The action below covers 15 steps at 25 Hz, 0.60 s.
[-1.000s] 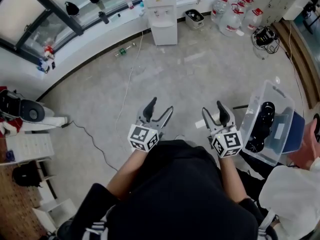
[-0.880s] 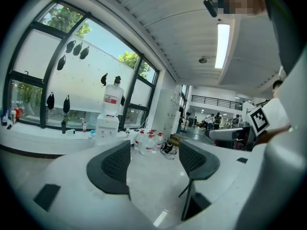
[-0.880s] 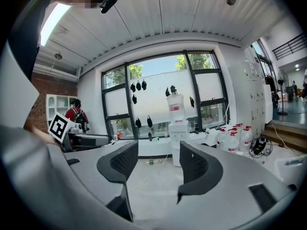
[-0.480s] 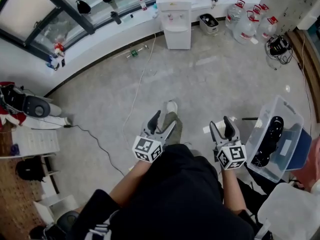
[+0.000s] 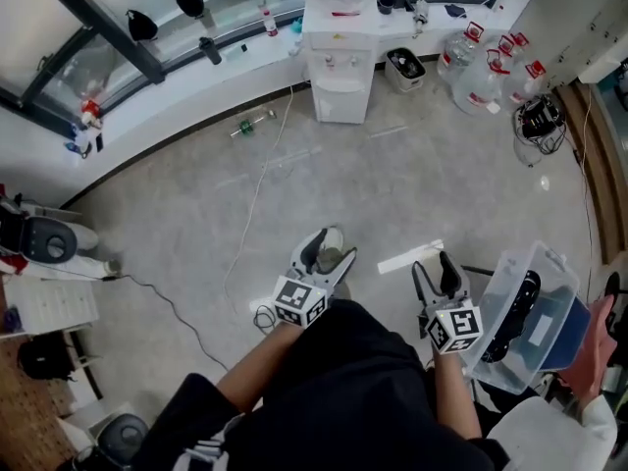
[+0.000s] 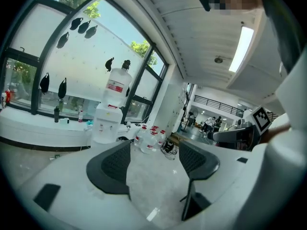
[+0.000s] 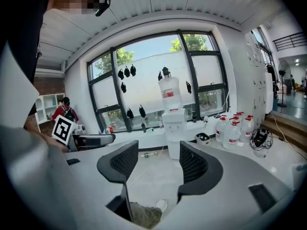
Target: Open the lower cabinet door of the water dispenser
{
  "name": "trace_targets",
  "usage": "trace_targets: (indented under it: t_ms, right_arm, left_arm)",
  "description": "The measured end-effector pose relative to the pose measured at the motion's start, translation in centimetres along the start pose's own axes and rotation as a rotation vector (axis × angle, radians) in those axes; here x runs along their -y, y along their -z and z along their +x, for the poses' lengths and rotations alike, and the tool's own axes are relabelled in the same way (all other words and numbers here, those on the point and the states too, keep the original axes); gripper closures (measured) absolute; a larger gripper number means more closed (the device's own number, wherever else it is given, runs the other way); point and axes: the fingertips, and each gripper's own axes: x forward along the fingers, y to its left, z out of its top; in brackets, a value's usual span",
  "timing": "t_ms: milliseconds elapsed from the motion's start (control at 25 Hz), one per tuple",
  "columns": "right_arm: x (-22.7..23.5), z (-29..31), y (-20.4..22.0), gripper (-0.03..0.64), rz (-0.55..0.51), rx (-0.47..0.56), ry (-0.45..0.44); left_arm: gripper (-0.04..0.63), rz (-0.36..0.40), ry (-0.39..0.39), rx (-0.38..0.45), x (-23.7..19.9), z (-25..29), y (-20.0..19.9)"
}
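Water dispenser (image 5: 339,62) stands at the far edge of the floor against the window ledge, lower cabinet door (image 5: 340,104) shut, spare water jugs (image 5: 481,62) grouped near it. Left gripper (image 5: 330,251) and right gripper (image 5: 436,268) hang over the floor close to the person, pointed toward the dispenser and well apart from it. Both sets of jaws are wide with only floor between them; a clear plastic bin (image 5: 500,283) sits just beside the right gripper.
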Motion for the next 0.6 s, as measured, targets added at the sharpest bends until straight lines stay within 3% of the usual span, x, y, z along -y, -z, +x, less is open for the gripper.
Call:
trace_targets:
  t_ms: [320, 600]
  right_arm:
    - [1.9, 10.9, -7.9, 0.38, -0.026, -0.022, 0.014]
    - [1.9, 17.6, -11.0, 0.38, -0.04, -0.051, 0.016]
  left_arm:
    - [0.304, -0.023, 0.056, 0.007, -7.5, 8.3, -6.6]
    - [0.304, -0.039, 0.044, 0.0, -13.7, 11.3, -9.9]
